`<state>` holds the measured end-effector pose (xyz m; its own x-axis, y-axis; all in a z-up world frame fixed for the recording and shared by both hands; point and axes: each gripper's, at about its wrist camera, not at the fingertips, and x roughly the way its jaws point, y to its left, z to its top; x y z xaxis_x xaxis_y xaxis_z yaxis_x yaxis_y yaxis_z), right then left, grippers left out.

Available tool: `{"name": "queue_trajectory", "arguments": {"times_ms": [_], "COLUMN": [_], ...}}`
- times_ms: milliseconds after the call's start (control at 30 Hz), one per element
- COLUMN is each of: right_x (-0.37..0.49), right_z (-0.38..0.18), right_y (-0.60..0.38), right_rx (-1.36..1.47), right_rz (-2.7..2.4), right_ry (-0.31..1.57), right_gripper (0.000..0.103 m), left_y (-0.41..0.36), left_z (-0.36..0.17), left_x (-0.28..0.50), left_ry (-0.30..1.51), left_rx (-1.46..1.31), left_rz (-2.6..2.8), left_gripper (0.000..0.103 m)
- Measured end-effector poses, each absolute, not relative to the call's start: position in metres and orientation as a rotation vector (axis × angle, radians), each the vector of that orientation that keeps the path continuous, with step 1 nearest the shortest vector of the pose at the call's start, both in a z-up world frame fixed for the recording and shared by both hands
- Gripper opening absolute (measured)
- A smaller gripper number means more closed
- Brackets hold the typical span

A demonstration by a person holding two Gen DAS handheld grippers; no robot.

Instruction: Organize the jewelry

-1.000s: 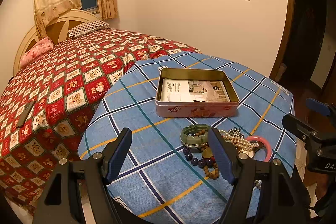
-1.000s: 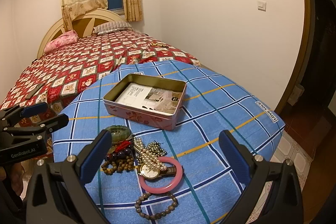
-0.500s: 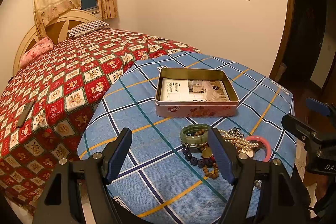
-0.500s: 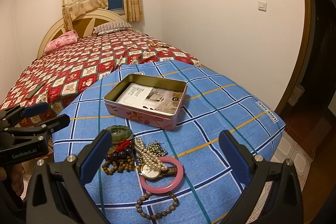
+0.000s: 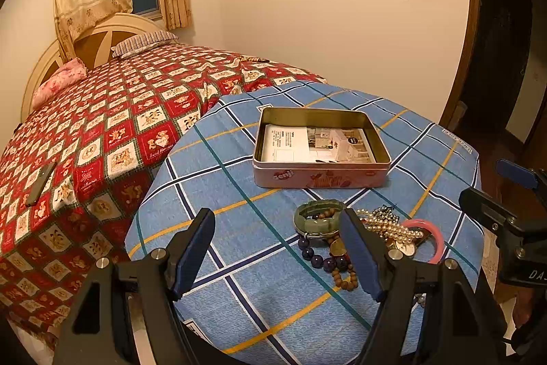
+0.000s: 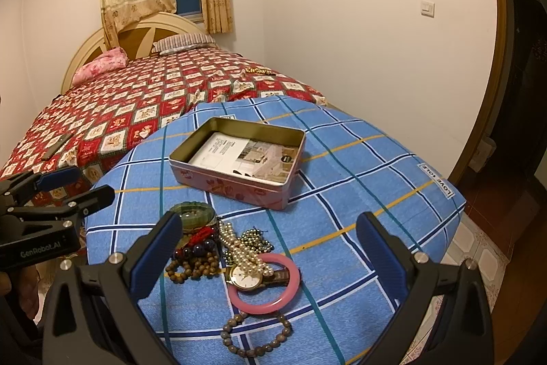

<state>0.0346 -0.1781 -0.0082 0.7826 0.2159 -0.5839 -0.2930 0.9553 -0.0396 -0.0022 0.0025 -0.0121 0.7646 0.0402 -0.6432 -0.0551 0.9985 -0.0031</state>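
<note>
Pink tin (image 6: 239, 173) sits mid-table, lid off, ready for the jewelry pile (image 6: 236, 248) at the near edge. We've got both grippers, left (image 5: 277, 255) and right (image 6: 270, 259), spread wide, holding nothing.

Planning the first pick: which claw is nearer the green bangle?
Left. The left claw has its right finger just beside the green bangle; the right claw hangs over the pink ring, farther off.

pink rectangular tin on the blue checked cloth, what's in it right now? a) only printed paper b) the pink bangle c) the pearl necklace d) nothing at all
a: the pink rectangular tin holds only a printed paper sheet; the pearl necklace and pink bangle lie outside it on the cloth.
</note>
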Motion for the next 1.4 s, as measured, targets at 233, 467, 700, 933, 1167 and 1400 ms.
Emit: {"name": "queue_trajectory", "arguments": {"times_ms": [233, 467, 700, 933, 1167, 1400], "right_x": [0.034, 0.042, 0.061, 0.067, 0.067, 0.068], "right_z": [-0.011, -0.028, -0.057, -0.074, -0.076, -0.080], "right_y": [-0.177, -0.184, -0.201, -0.202, -0.203, -0.199], "right_rx": [-0.133, -0.143, -0.120, -0.127, -0.126, -0.137], "right_rz": [0.277, 0.236, 0.221, 0.238, 0.238, 0.249], "right_ry": [0.616, 0.664, 0.771, 0.823, 0.824, 0.834], "right_gripper": [0.103, 0.102, 0.086, 0.083, 0.083, 0.083], "left_y": [0.003, 0.015, 0.008, -0.021, -0.033, -0.028], "left_z": [-0.013, -0.036, -0.053, -0.070, -0.089, -0.086], "left_x": [-0.001, 0.016, 0.029, 0.049, 0.067, 0.067], "left_ry": [0.703, 0.745, 0.736, 0.752, 0.801, 0.794], "left_rx": [-0.021, -0.014, 0.013, 0.069, 0.079, 0.043], "left_rz": [0.045, 0.063, 0.002, -0.086, -0.155, -0.183], "left_gripper": [0.075, 0.075, 0.075, 0.070, 0.050, 0.016]}}
